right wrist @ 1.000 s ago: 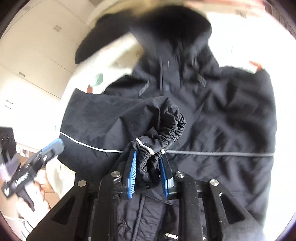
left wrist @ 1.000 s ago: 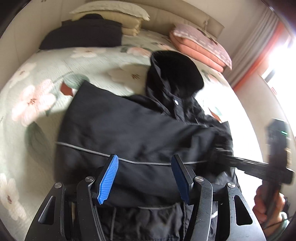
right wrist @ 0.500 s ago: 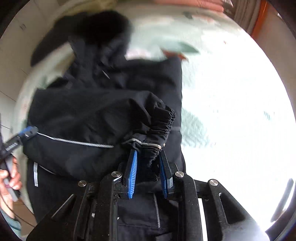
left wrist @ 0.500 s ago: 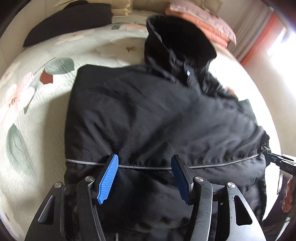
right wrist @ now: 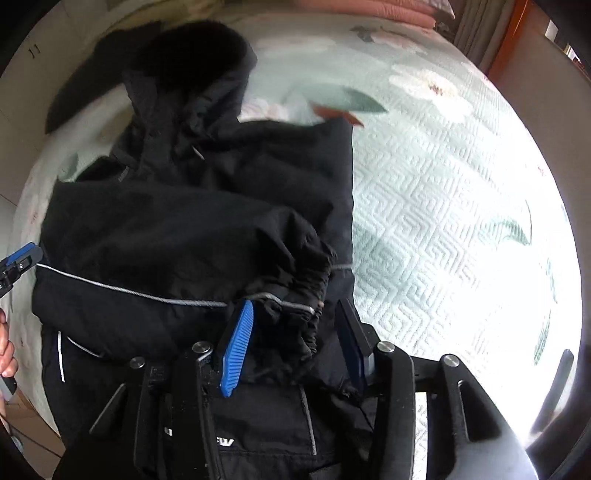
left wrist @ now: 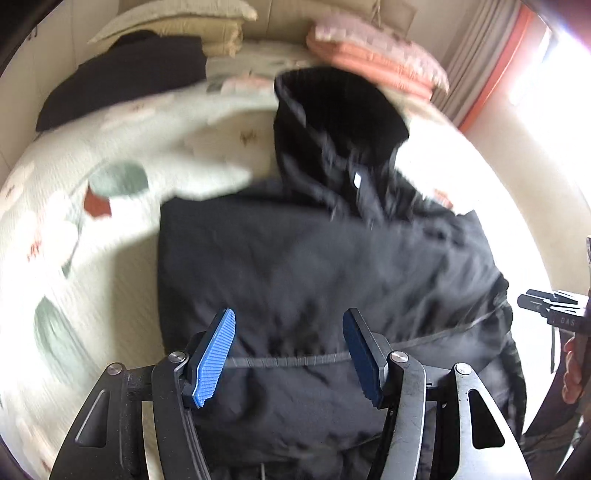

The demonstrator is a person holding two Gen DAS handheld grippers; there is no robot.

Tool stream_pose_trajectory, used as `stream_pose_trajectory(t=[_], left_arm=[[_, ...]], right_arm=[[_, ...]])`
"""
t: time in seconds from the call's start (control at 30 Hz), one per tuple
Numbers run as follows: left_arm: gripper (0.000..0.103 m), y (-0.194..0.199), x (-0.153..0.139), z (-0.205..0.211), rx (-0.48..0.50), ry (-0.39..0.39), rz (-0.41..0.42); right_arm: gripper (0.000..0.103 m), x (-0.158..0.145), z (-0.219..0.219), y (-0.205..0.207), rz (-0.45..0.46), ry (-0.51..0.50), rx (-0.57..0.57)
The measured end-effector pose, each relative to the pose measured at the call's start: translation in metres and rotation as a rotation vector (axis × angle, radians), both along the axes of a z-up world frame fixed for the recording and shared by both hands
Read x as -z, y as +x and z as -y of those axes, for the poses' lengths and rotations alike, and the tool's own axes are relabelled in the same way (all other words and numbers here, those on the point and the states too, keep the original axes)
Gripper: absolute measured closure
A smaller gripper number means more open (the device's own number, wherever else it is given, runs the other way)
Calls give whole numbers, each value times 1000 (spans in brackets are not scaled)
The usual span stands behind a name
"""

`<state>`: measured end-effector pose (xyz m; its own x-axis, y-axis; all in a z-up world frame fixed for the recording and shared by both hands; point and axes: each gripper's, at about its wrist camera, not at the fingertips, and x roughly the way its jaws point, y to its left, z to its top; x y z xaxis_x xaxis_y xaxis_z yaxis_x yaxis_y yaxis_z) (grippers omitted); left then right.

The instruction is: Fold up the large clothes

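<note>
Covering the whole scene, a bed (left wrist: pixel 66 236) spread with a pale floral quilt is seen, and everything else is placed against the black jacket (left wrist: pixel 314 258) lying on it. The jacket is laid across the quilt with its sides folded in over the body, its hood (left wrist: pixel 332 110) stretched toward the head of the bed and a thin grey reflective stripe (right wrist: pixel 129 291) run across its lower part. Beyond the hood, a stack of pink pillows (left wrist: pixel 376 55) is set, with cream pillows (left wrist: pixel 192 22) further over and a dark folded garment (left wrist: pixel 125 81) lying in front of them. No container is shown. Above the jacket's lower part the left gripper (left wrist: pixel 291 347) is held with its blue pads spread wide and nothing pinched between them. At the jacket's opposite edge the right gripper (right wrist: pixel 295 339) is positioned; its jaws have just been opening, and the gathered elastic cuff (right wrist: pixel 306 291) of a sleeve is left lying between the pads, which are parted and no longer pressed on it. A hand (left wrist: pixel 572 373) is glimpsed at the frame edge.
</note>
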<state>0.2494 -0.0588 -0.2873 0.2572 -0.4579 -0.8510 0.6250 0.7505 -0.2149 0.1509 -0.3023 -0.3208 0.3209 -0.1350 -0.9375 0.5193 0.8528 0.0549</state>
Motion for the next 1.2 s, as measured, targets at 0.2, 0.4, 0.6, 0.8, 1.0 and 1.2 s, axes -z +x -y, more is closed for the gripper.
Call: stream_pose_trajectory(t=[0.2, 0.4, 0.6, 0.8, 1.0, 1.2], left_arm=[[40, 59, 29, 11, -13, 17, -36], [38, 88, 88, 10, -46, 125, -107], [41, 79, 64, -1, -1, 90, -87], [40, -2, 13, -11, 193, -13, -79], [40, -49, 72, 5, 264, 173, -53], [39, -54, 74, 11, 253, 203, -14]], right_arm=[[52, 23, -7, 74, -2, -2, -15], [62, 92, 16, 101, -115, 80, 69], [62, 76, -5, 111, -166, 11, 102], [58, 16, -79, 86, -43, 74, 31], [58, 76, -120, 79, -196, 118, -28], [58, 78, -106, 86, -157, 201, -22]])
